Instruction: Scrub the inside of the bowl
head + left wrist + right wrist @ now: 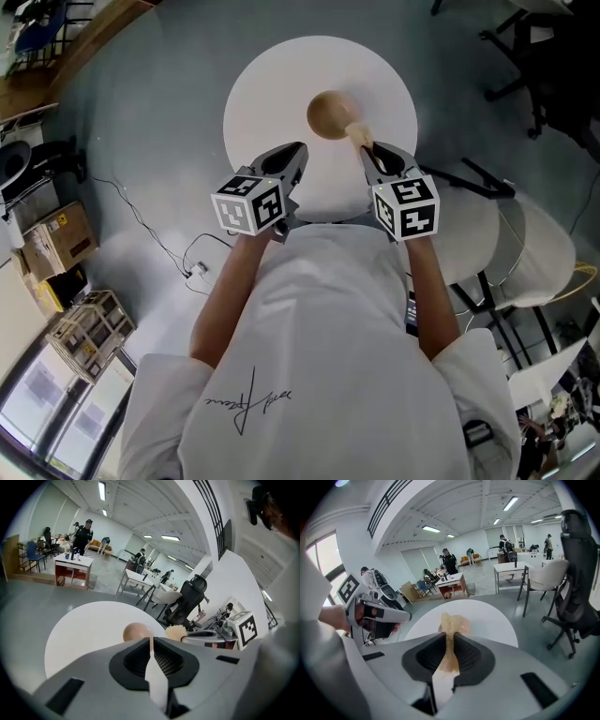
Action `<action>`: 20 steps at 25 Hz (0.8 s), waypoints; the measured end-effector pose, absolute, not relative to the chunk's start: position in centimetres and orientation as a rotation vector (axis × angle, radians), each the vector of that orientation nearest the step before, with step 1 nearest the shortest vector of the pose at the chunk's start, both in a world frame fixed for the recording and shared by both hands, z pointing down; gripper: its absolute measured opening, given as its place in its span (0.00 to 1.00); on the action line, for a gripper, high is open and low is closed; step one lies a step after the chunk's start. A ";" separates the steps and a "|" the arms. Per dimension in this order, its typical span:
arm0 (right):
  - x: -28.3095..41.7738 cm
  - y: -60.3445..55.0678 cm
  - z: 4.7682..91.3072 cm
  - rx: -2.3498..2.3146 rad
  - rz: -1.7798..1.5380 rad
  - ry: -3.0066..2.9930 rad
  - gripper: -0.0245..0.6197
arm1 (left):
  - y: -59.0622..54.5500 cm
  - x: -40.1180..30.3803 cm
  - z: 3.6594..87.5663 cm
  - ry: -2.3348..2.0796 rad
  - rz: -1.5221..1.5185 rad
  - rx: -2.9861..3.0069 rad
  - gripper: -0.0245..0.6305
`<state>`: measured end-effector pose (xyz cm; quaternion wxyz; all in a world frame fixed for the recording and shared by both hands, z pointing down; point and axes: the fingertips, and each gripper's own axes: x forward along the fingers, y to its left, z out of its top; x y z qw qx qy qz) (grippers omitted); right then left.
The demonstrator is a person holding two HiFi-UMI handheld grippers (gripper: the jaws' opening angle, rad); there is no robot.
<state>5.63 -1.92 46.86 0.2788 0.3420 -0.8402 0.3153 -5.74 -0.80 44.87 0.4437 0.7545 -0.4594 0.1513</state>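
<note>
A small wooden bowl (328, 113) sits on the round white table (272, 94), right of its centre. My right gripper (368, 150) is shut on the handle of a pale bristle brush (357, 134), whose head touches the bowl's near right edge. In the right gripper view the brush handle (449, 644) runs between the jaws toward the bowl (462, 622). My left gripper (298, 150) hovers over the table's near edge, left of the bowl, shut and holding nothing. Its own view shows the bowl (137, 631) as a rounded dome beside the brush head (177, 632).
White chairs (539, 244) stand to the right of the table, and a black office chair (576, 573) further off. A cable (150, 230) lies on the grey floor at left, near cardboard boxes (56, 239). People stand by distant desks (72, 564).
</note>
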 end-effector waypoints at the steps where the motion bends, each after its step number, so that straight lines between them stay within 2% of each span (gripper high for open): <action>1: 5.6 -2.1 47.1 0.913 0.835 -2.245 0.12 | -1.1 -5.8 45.0 -1.133 0.380 1.870 0.05; 17: 4.9 -5.3 49.3 0.884 0.812 -2.164 0.12 | -5.3 -7.1 49.1 -1.060 0.490 1.837 0.05; 20: 4.8 -5.8 49.5 0.887 0.806 -2.152 0.12 | -6.2 -7.6 49.9 -1.048 0.493 1.824 0.10</action>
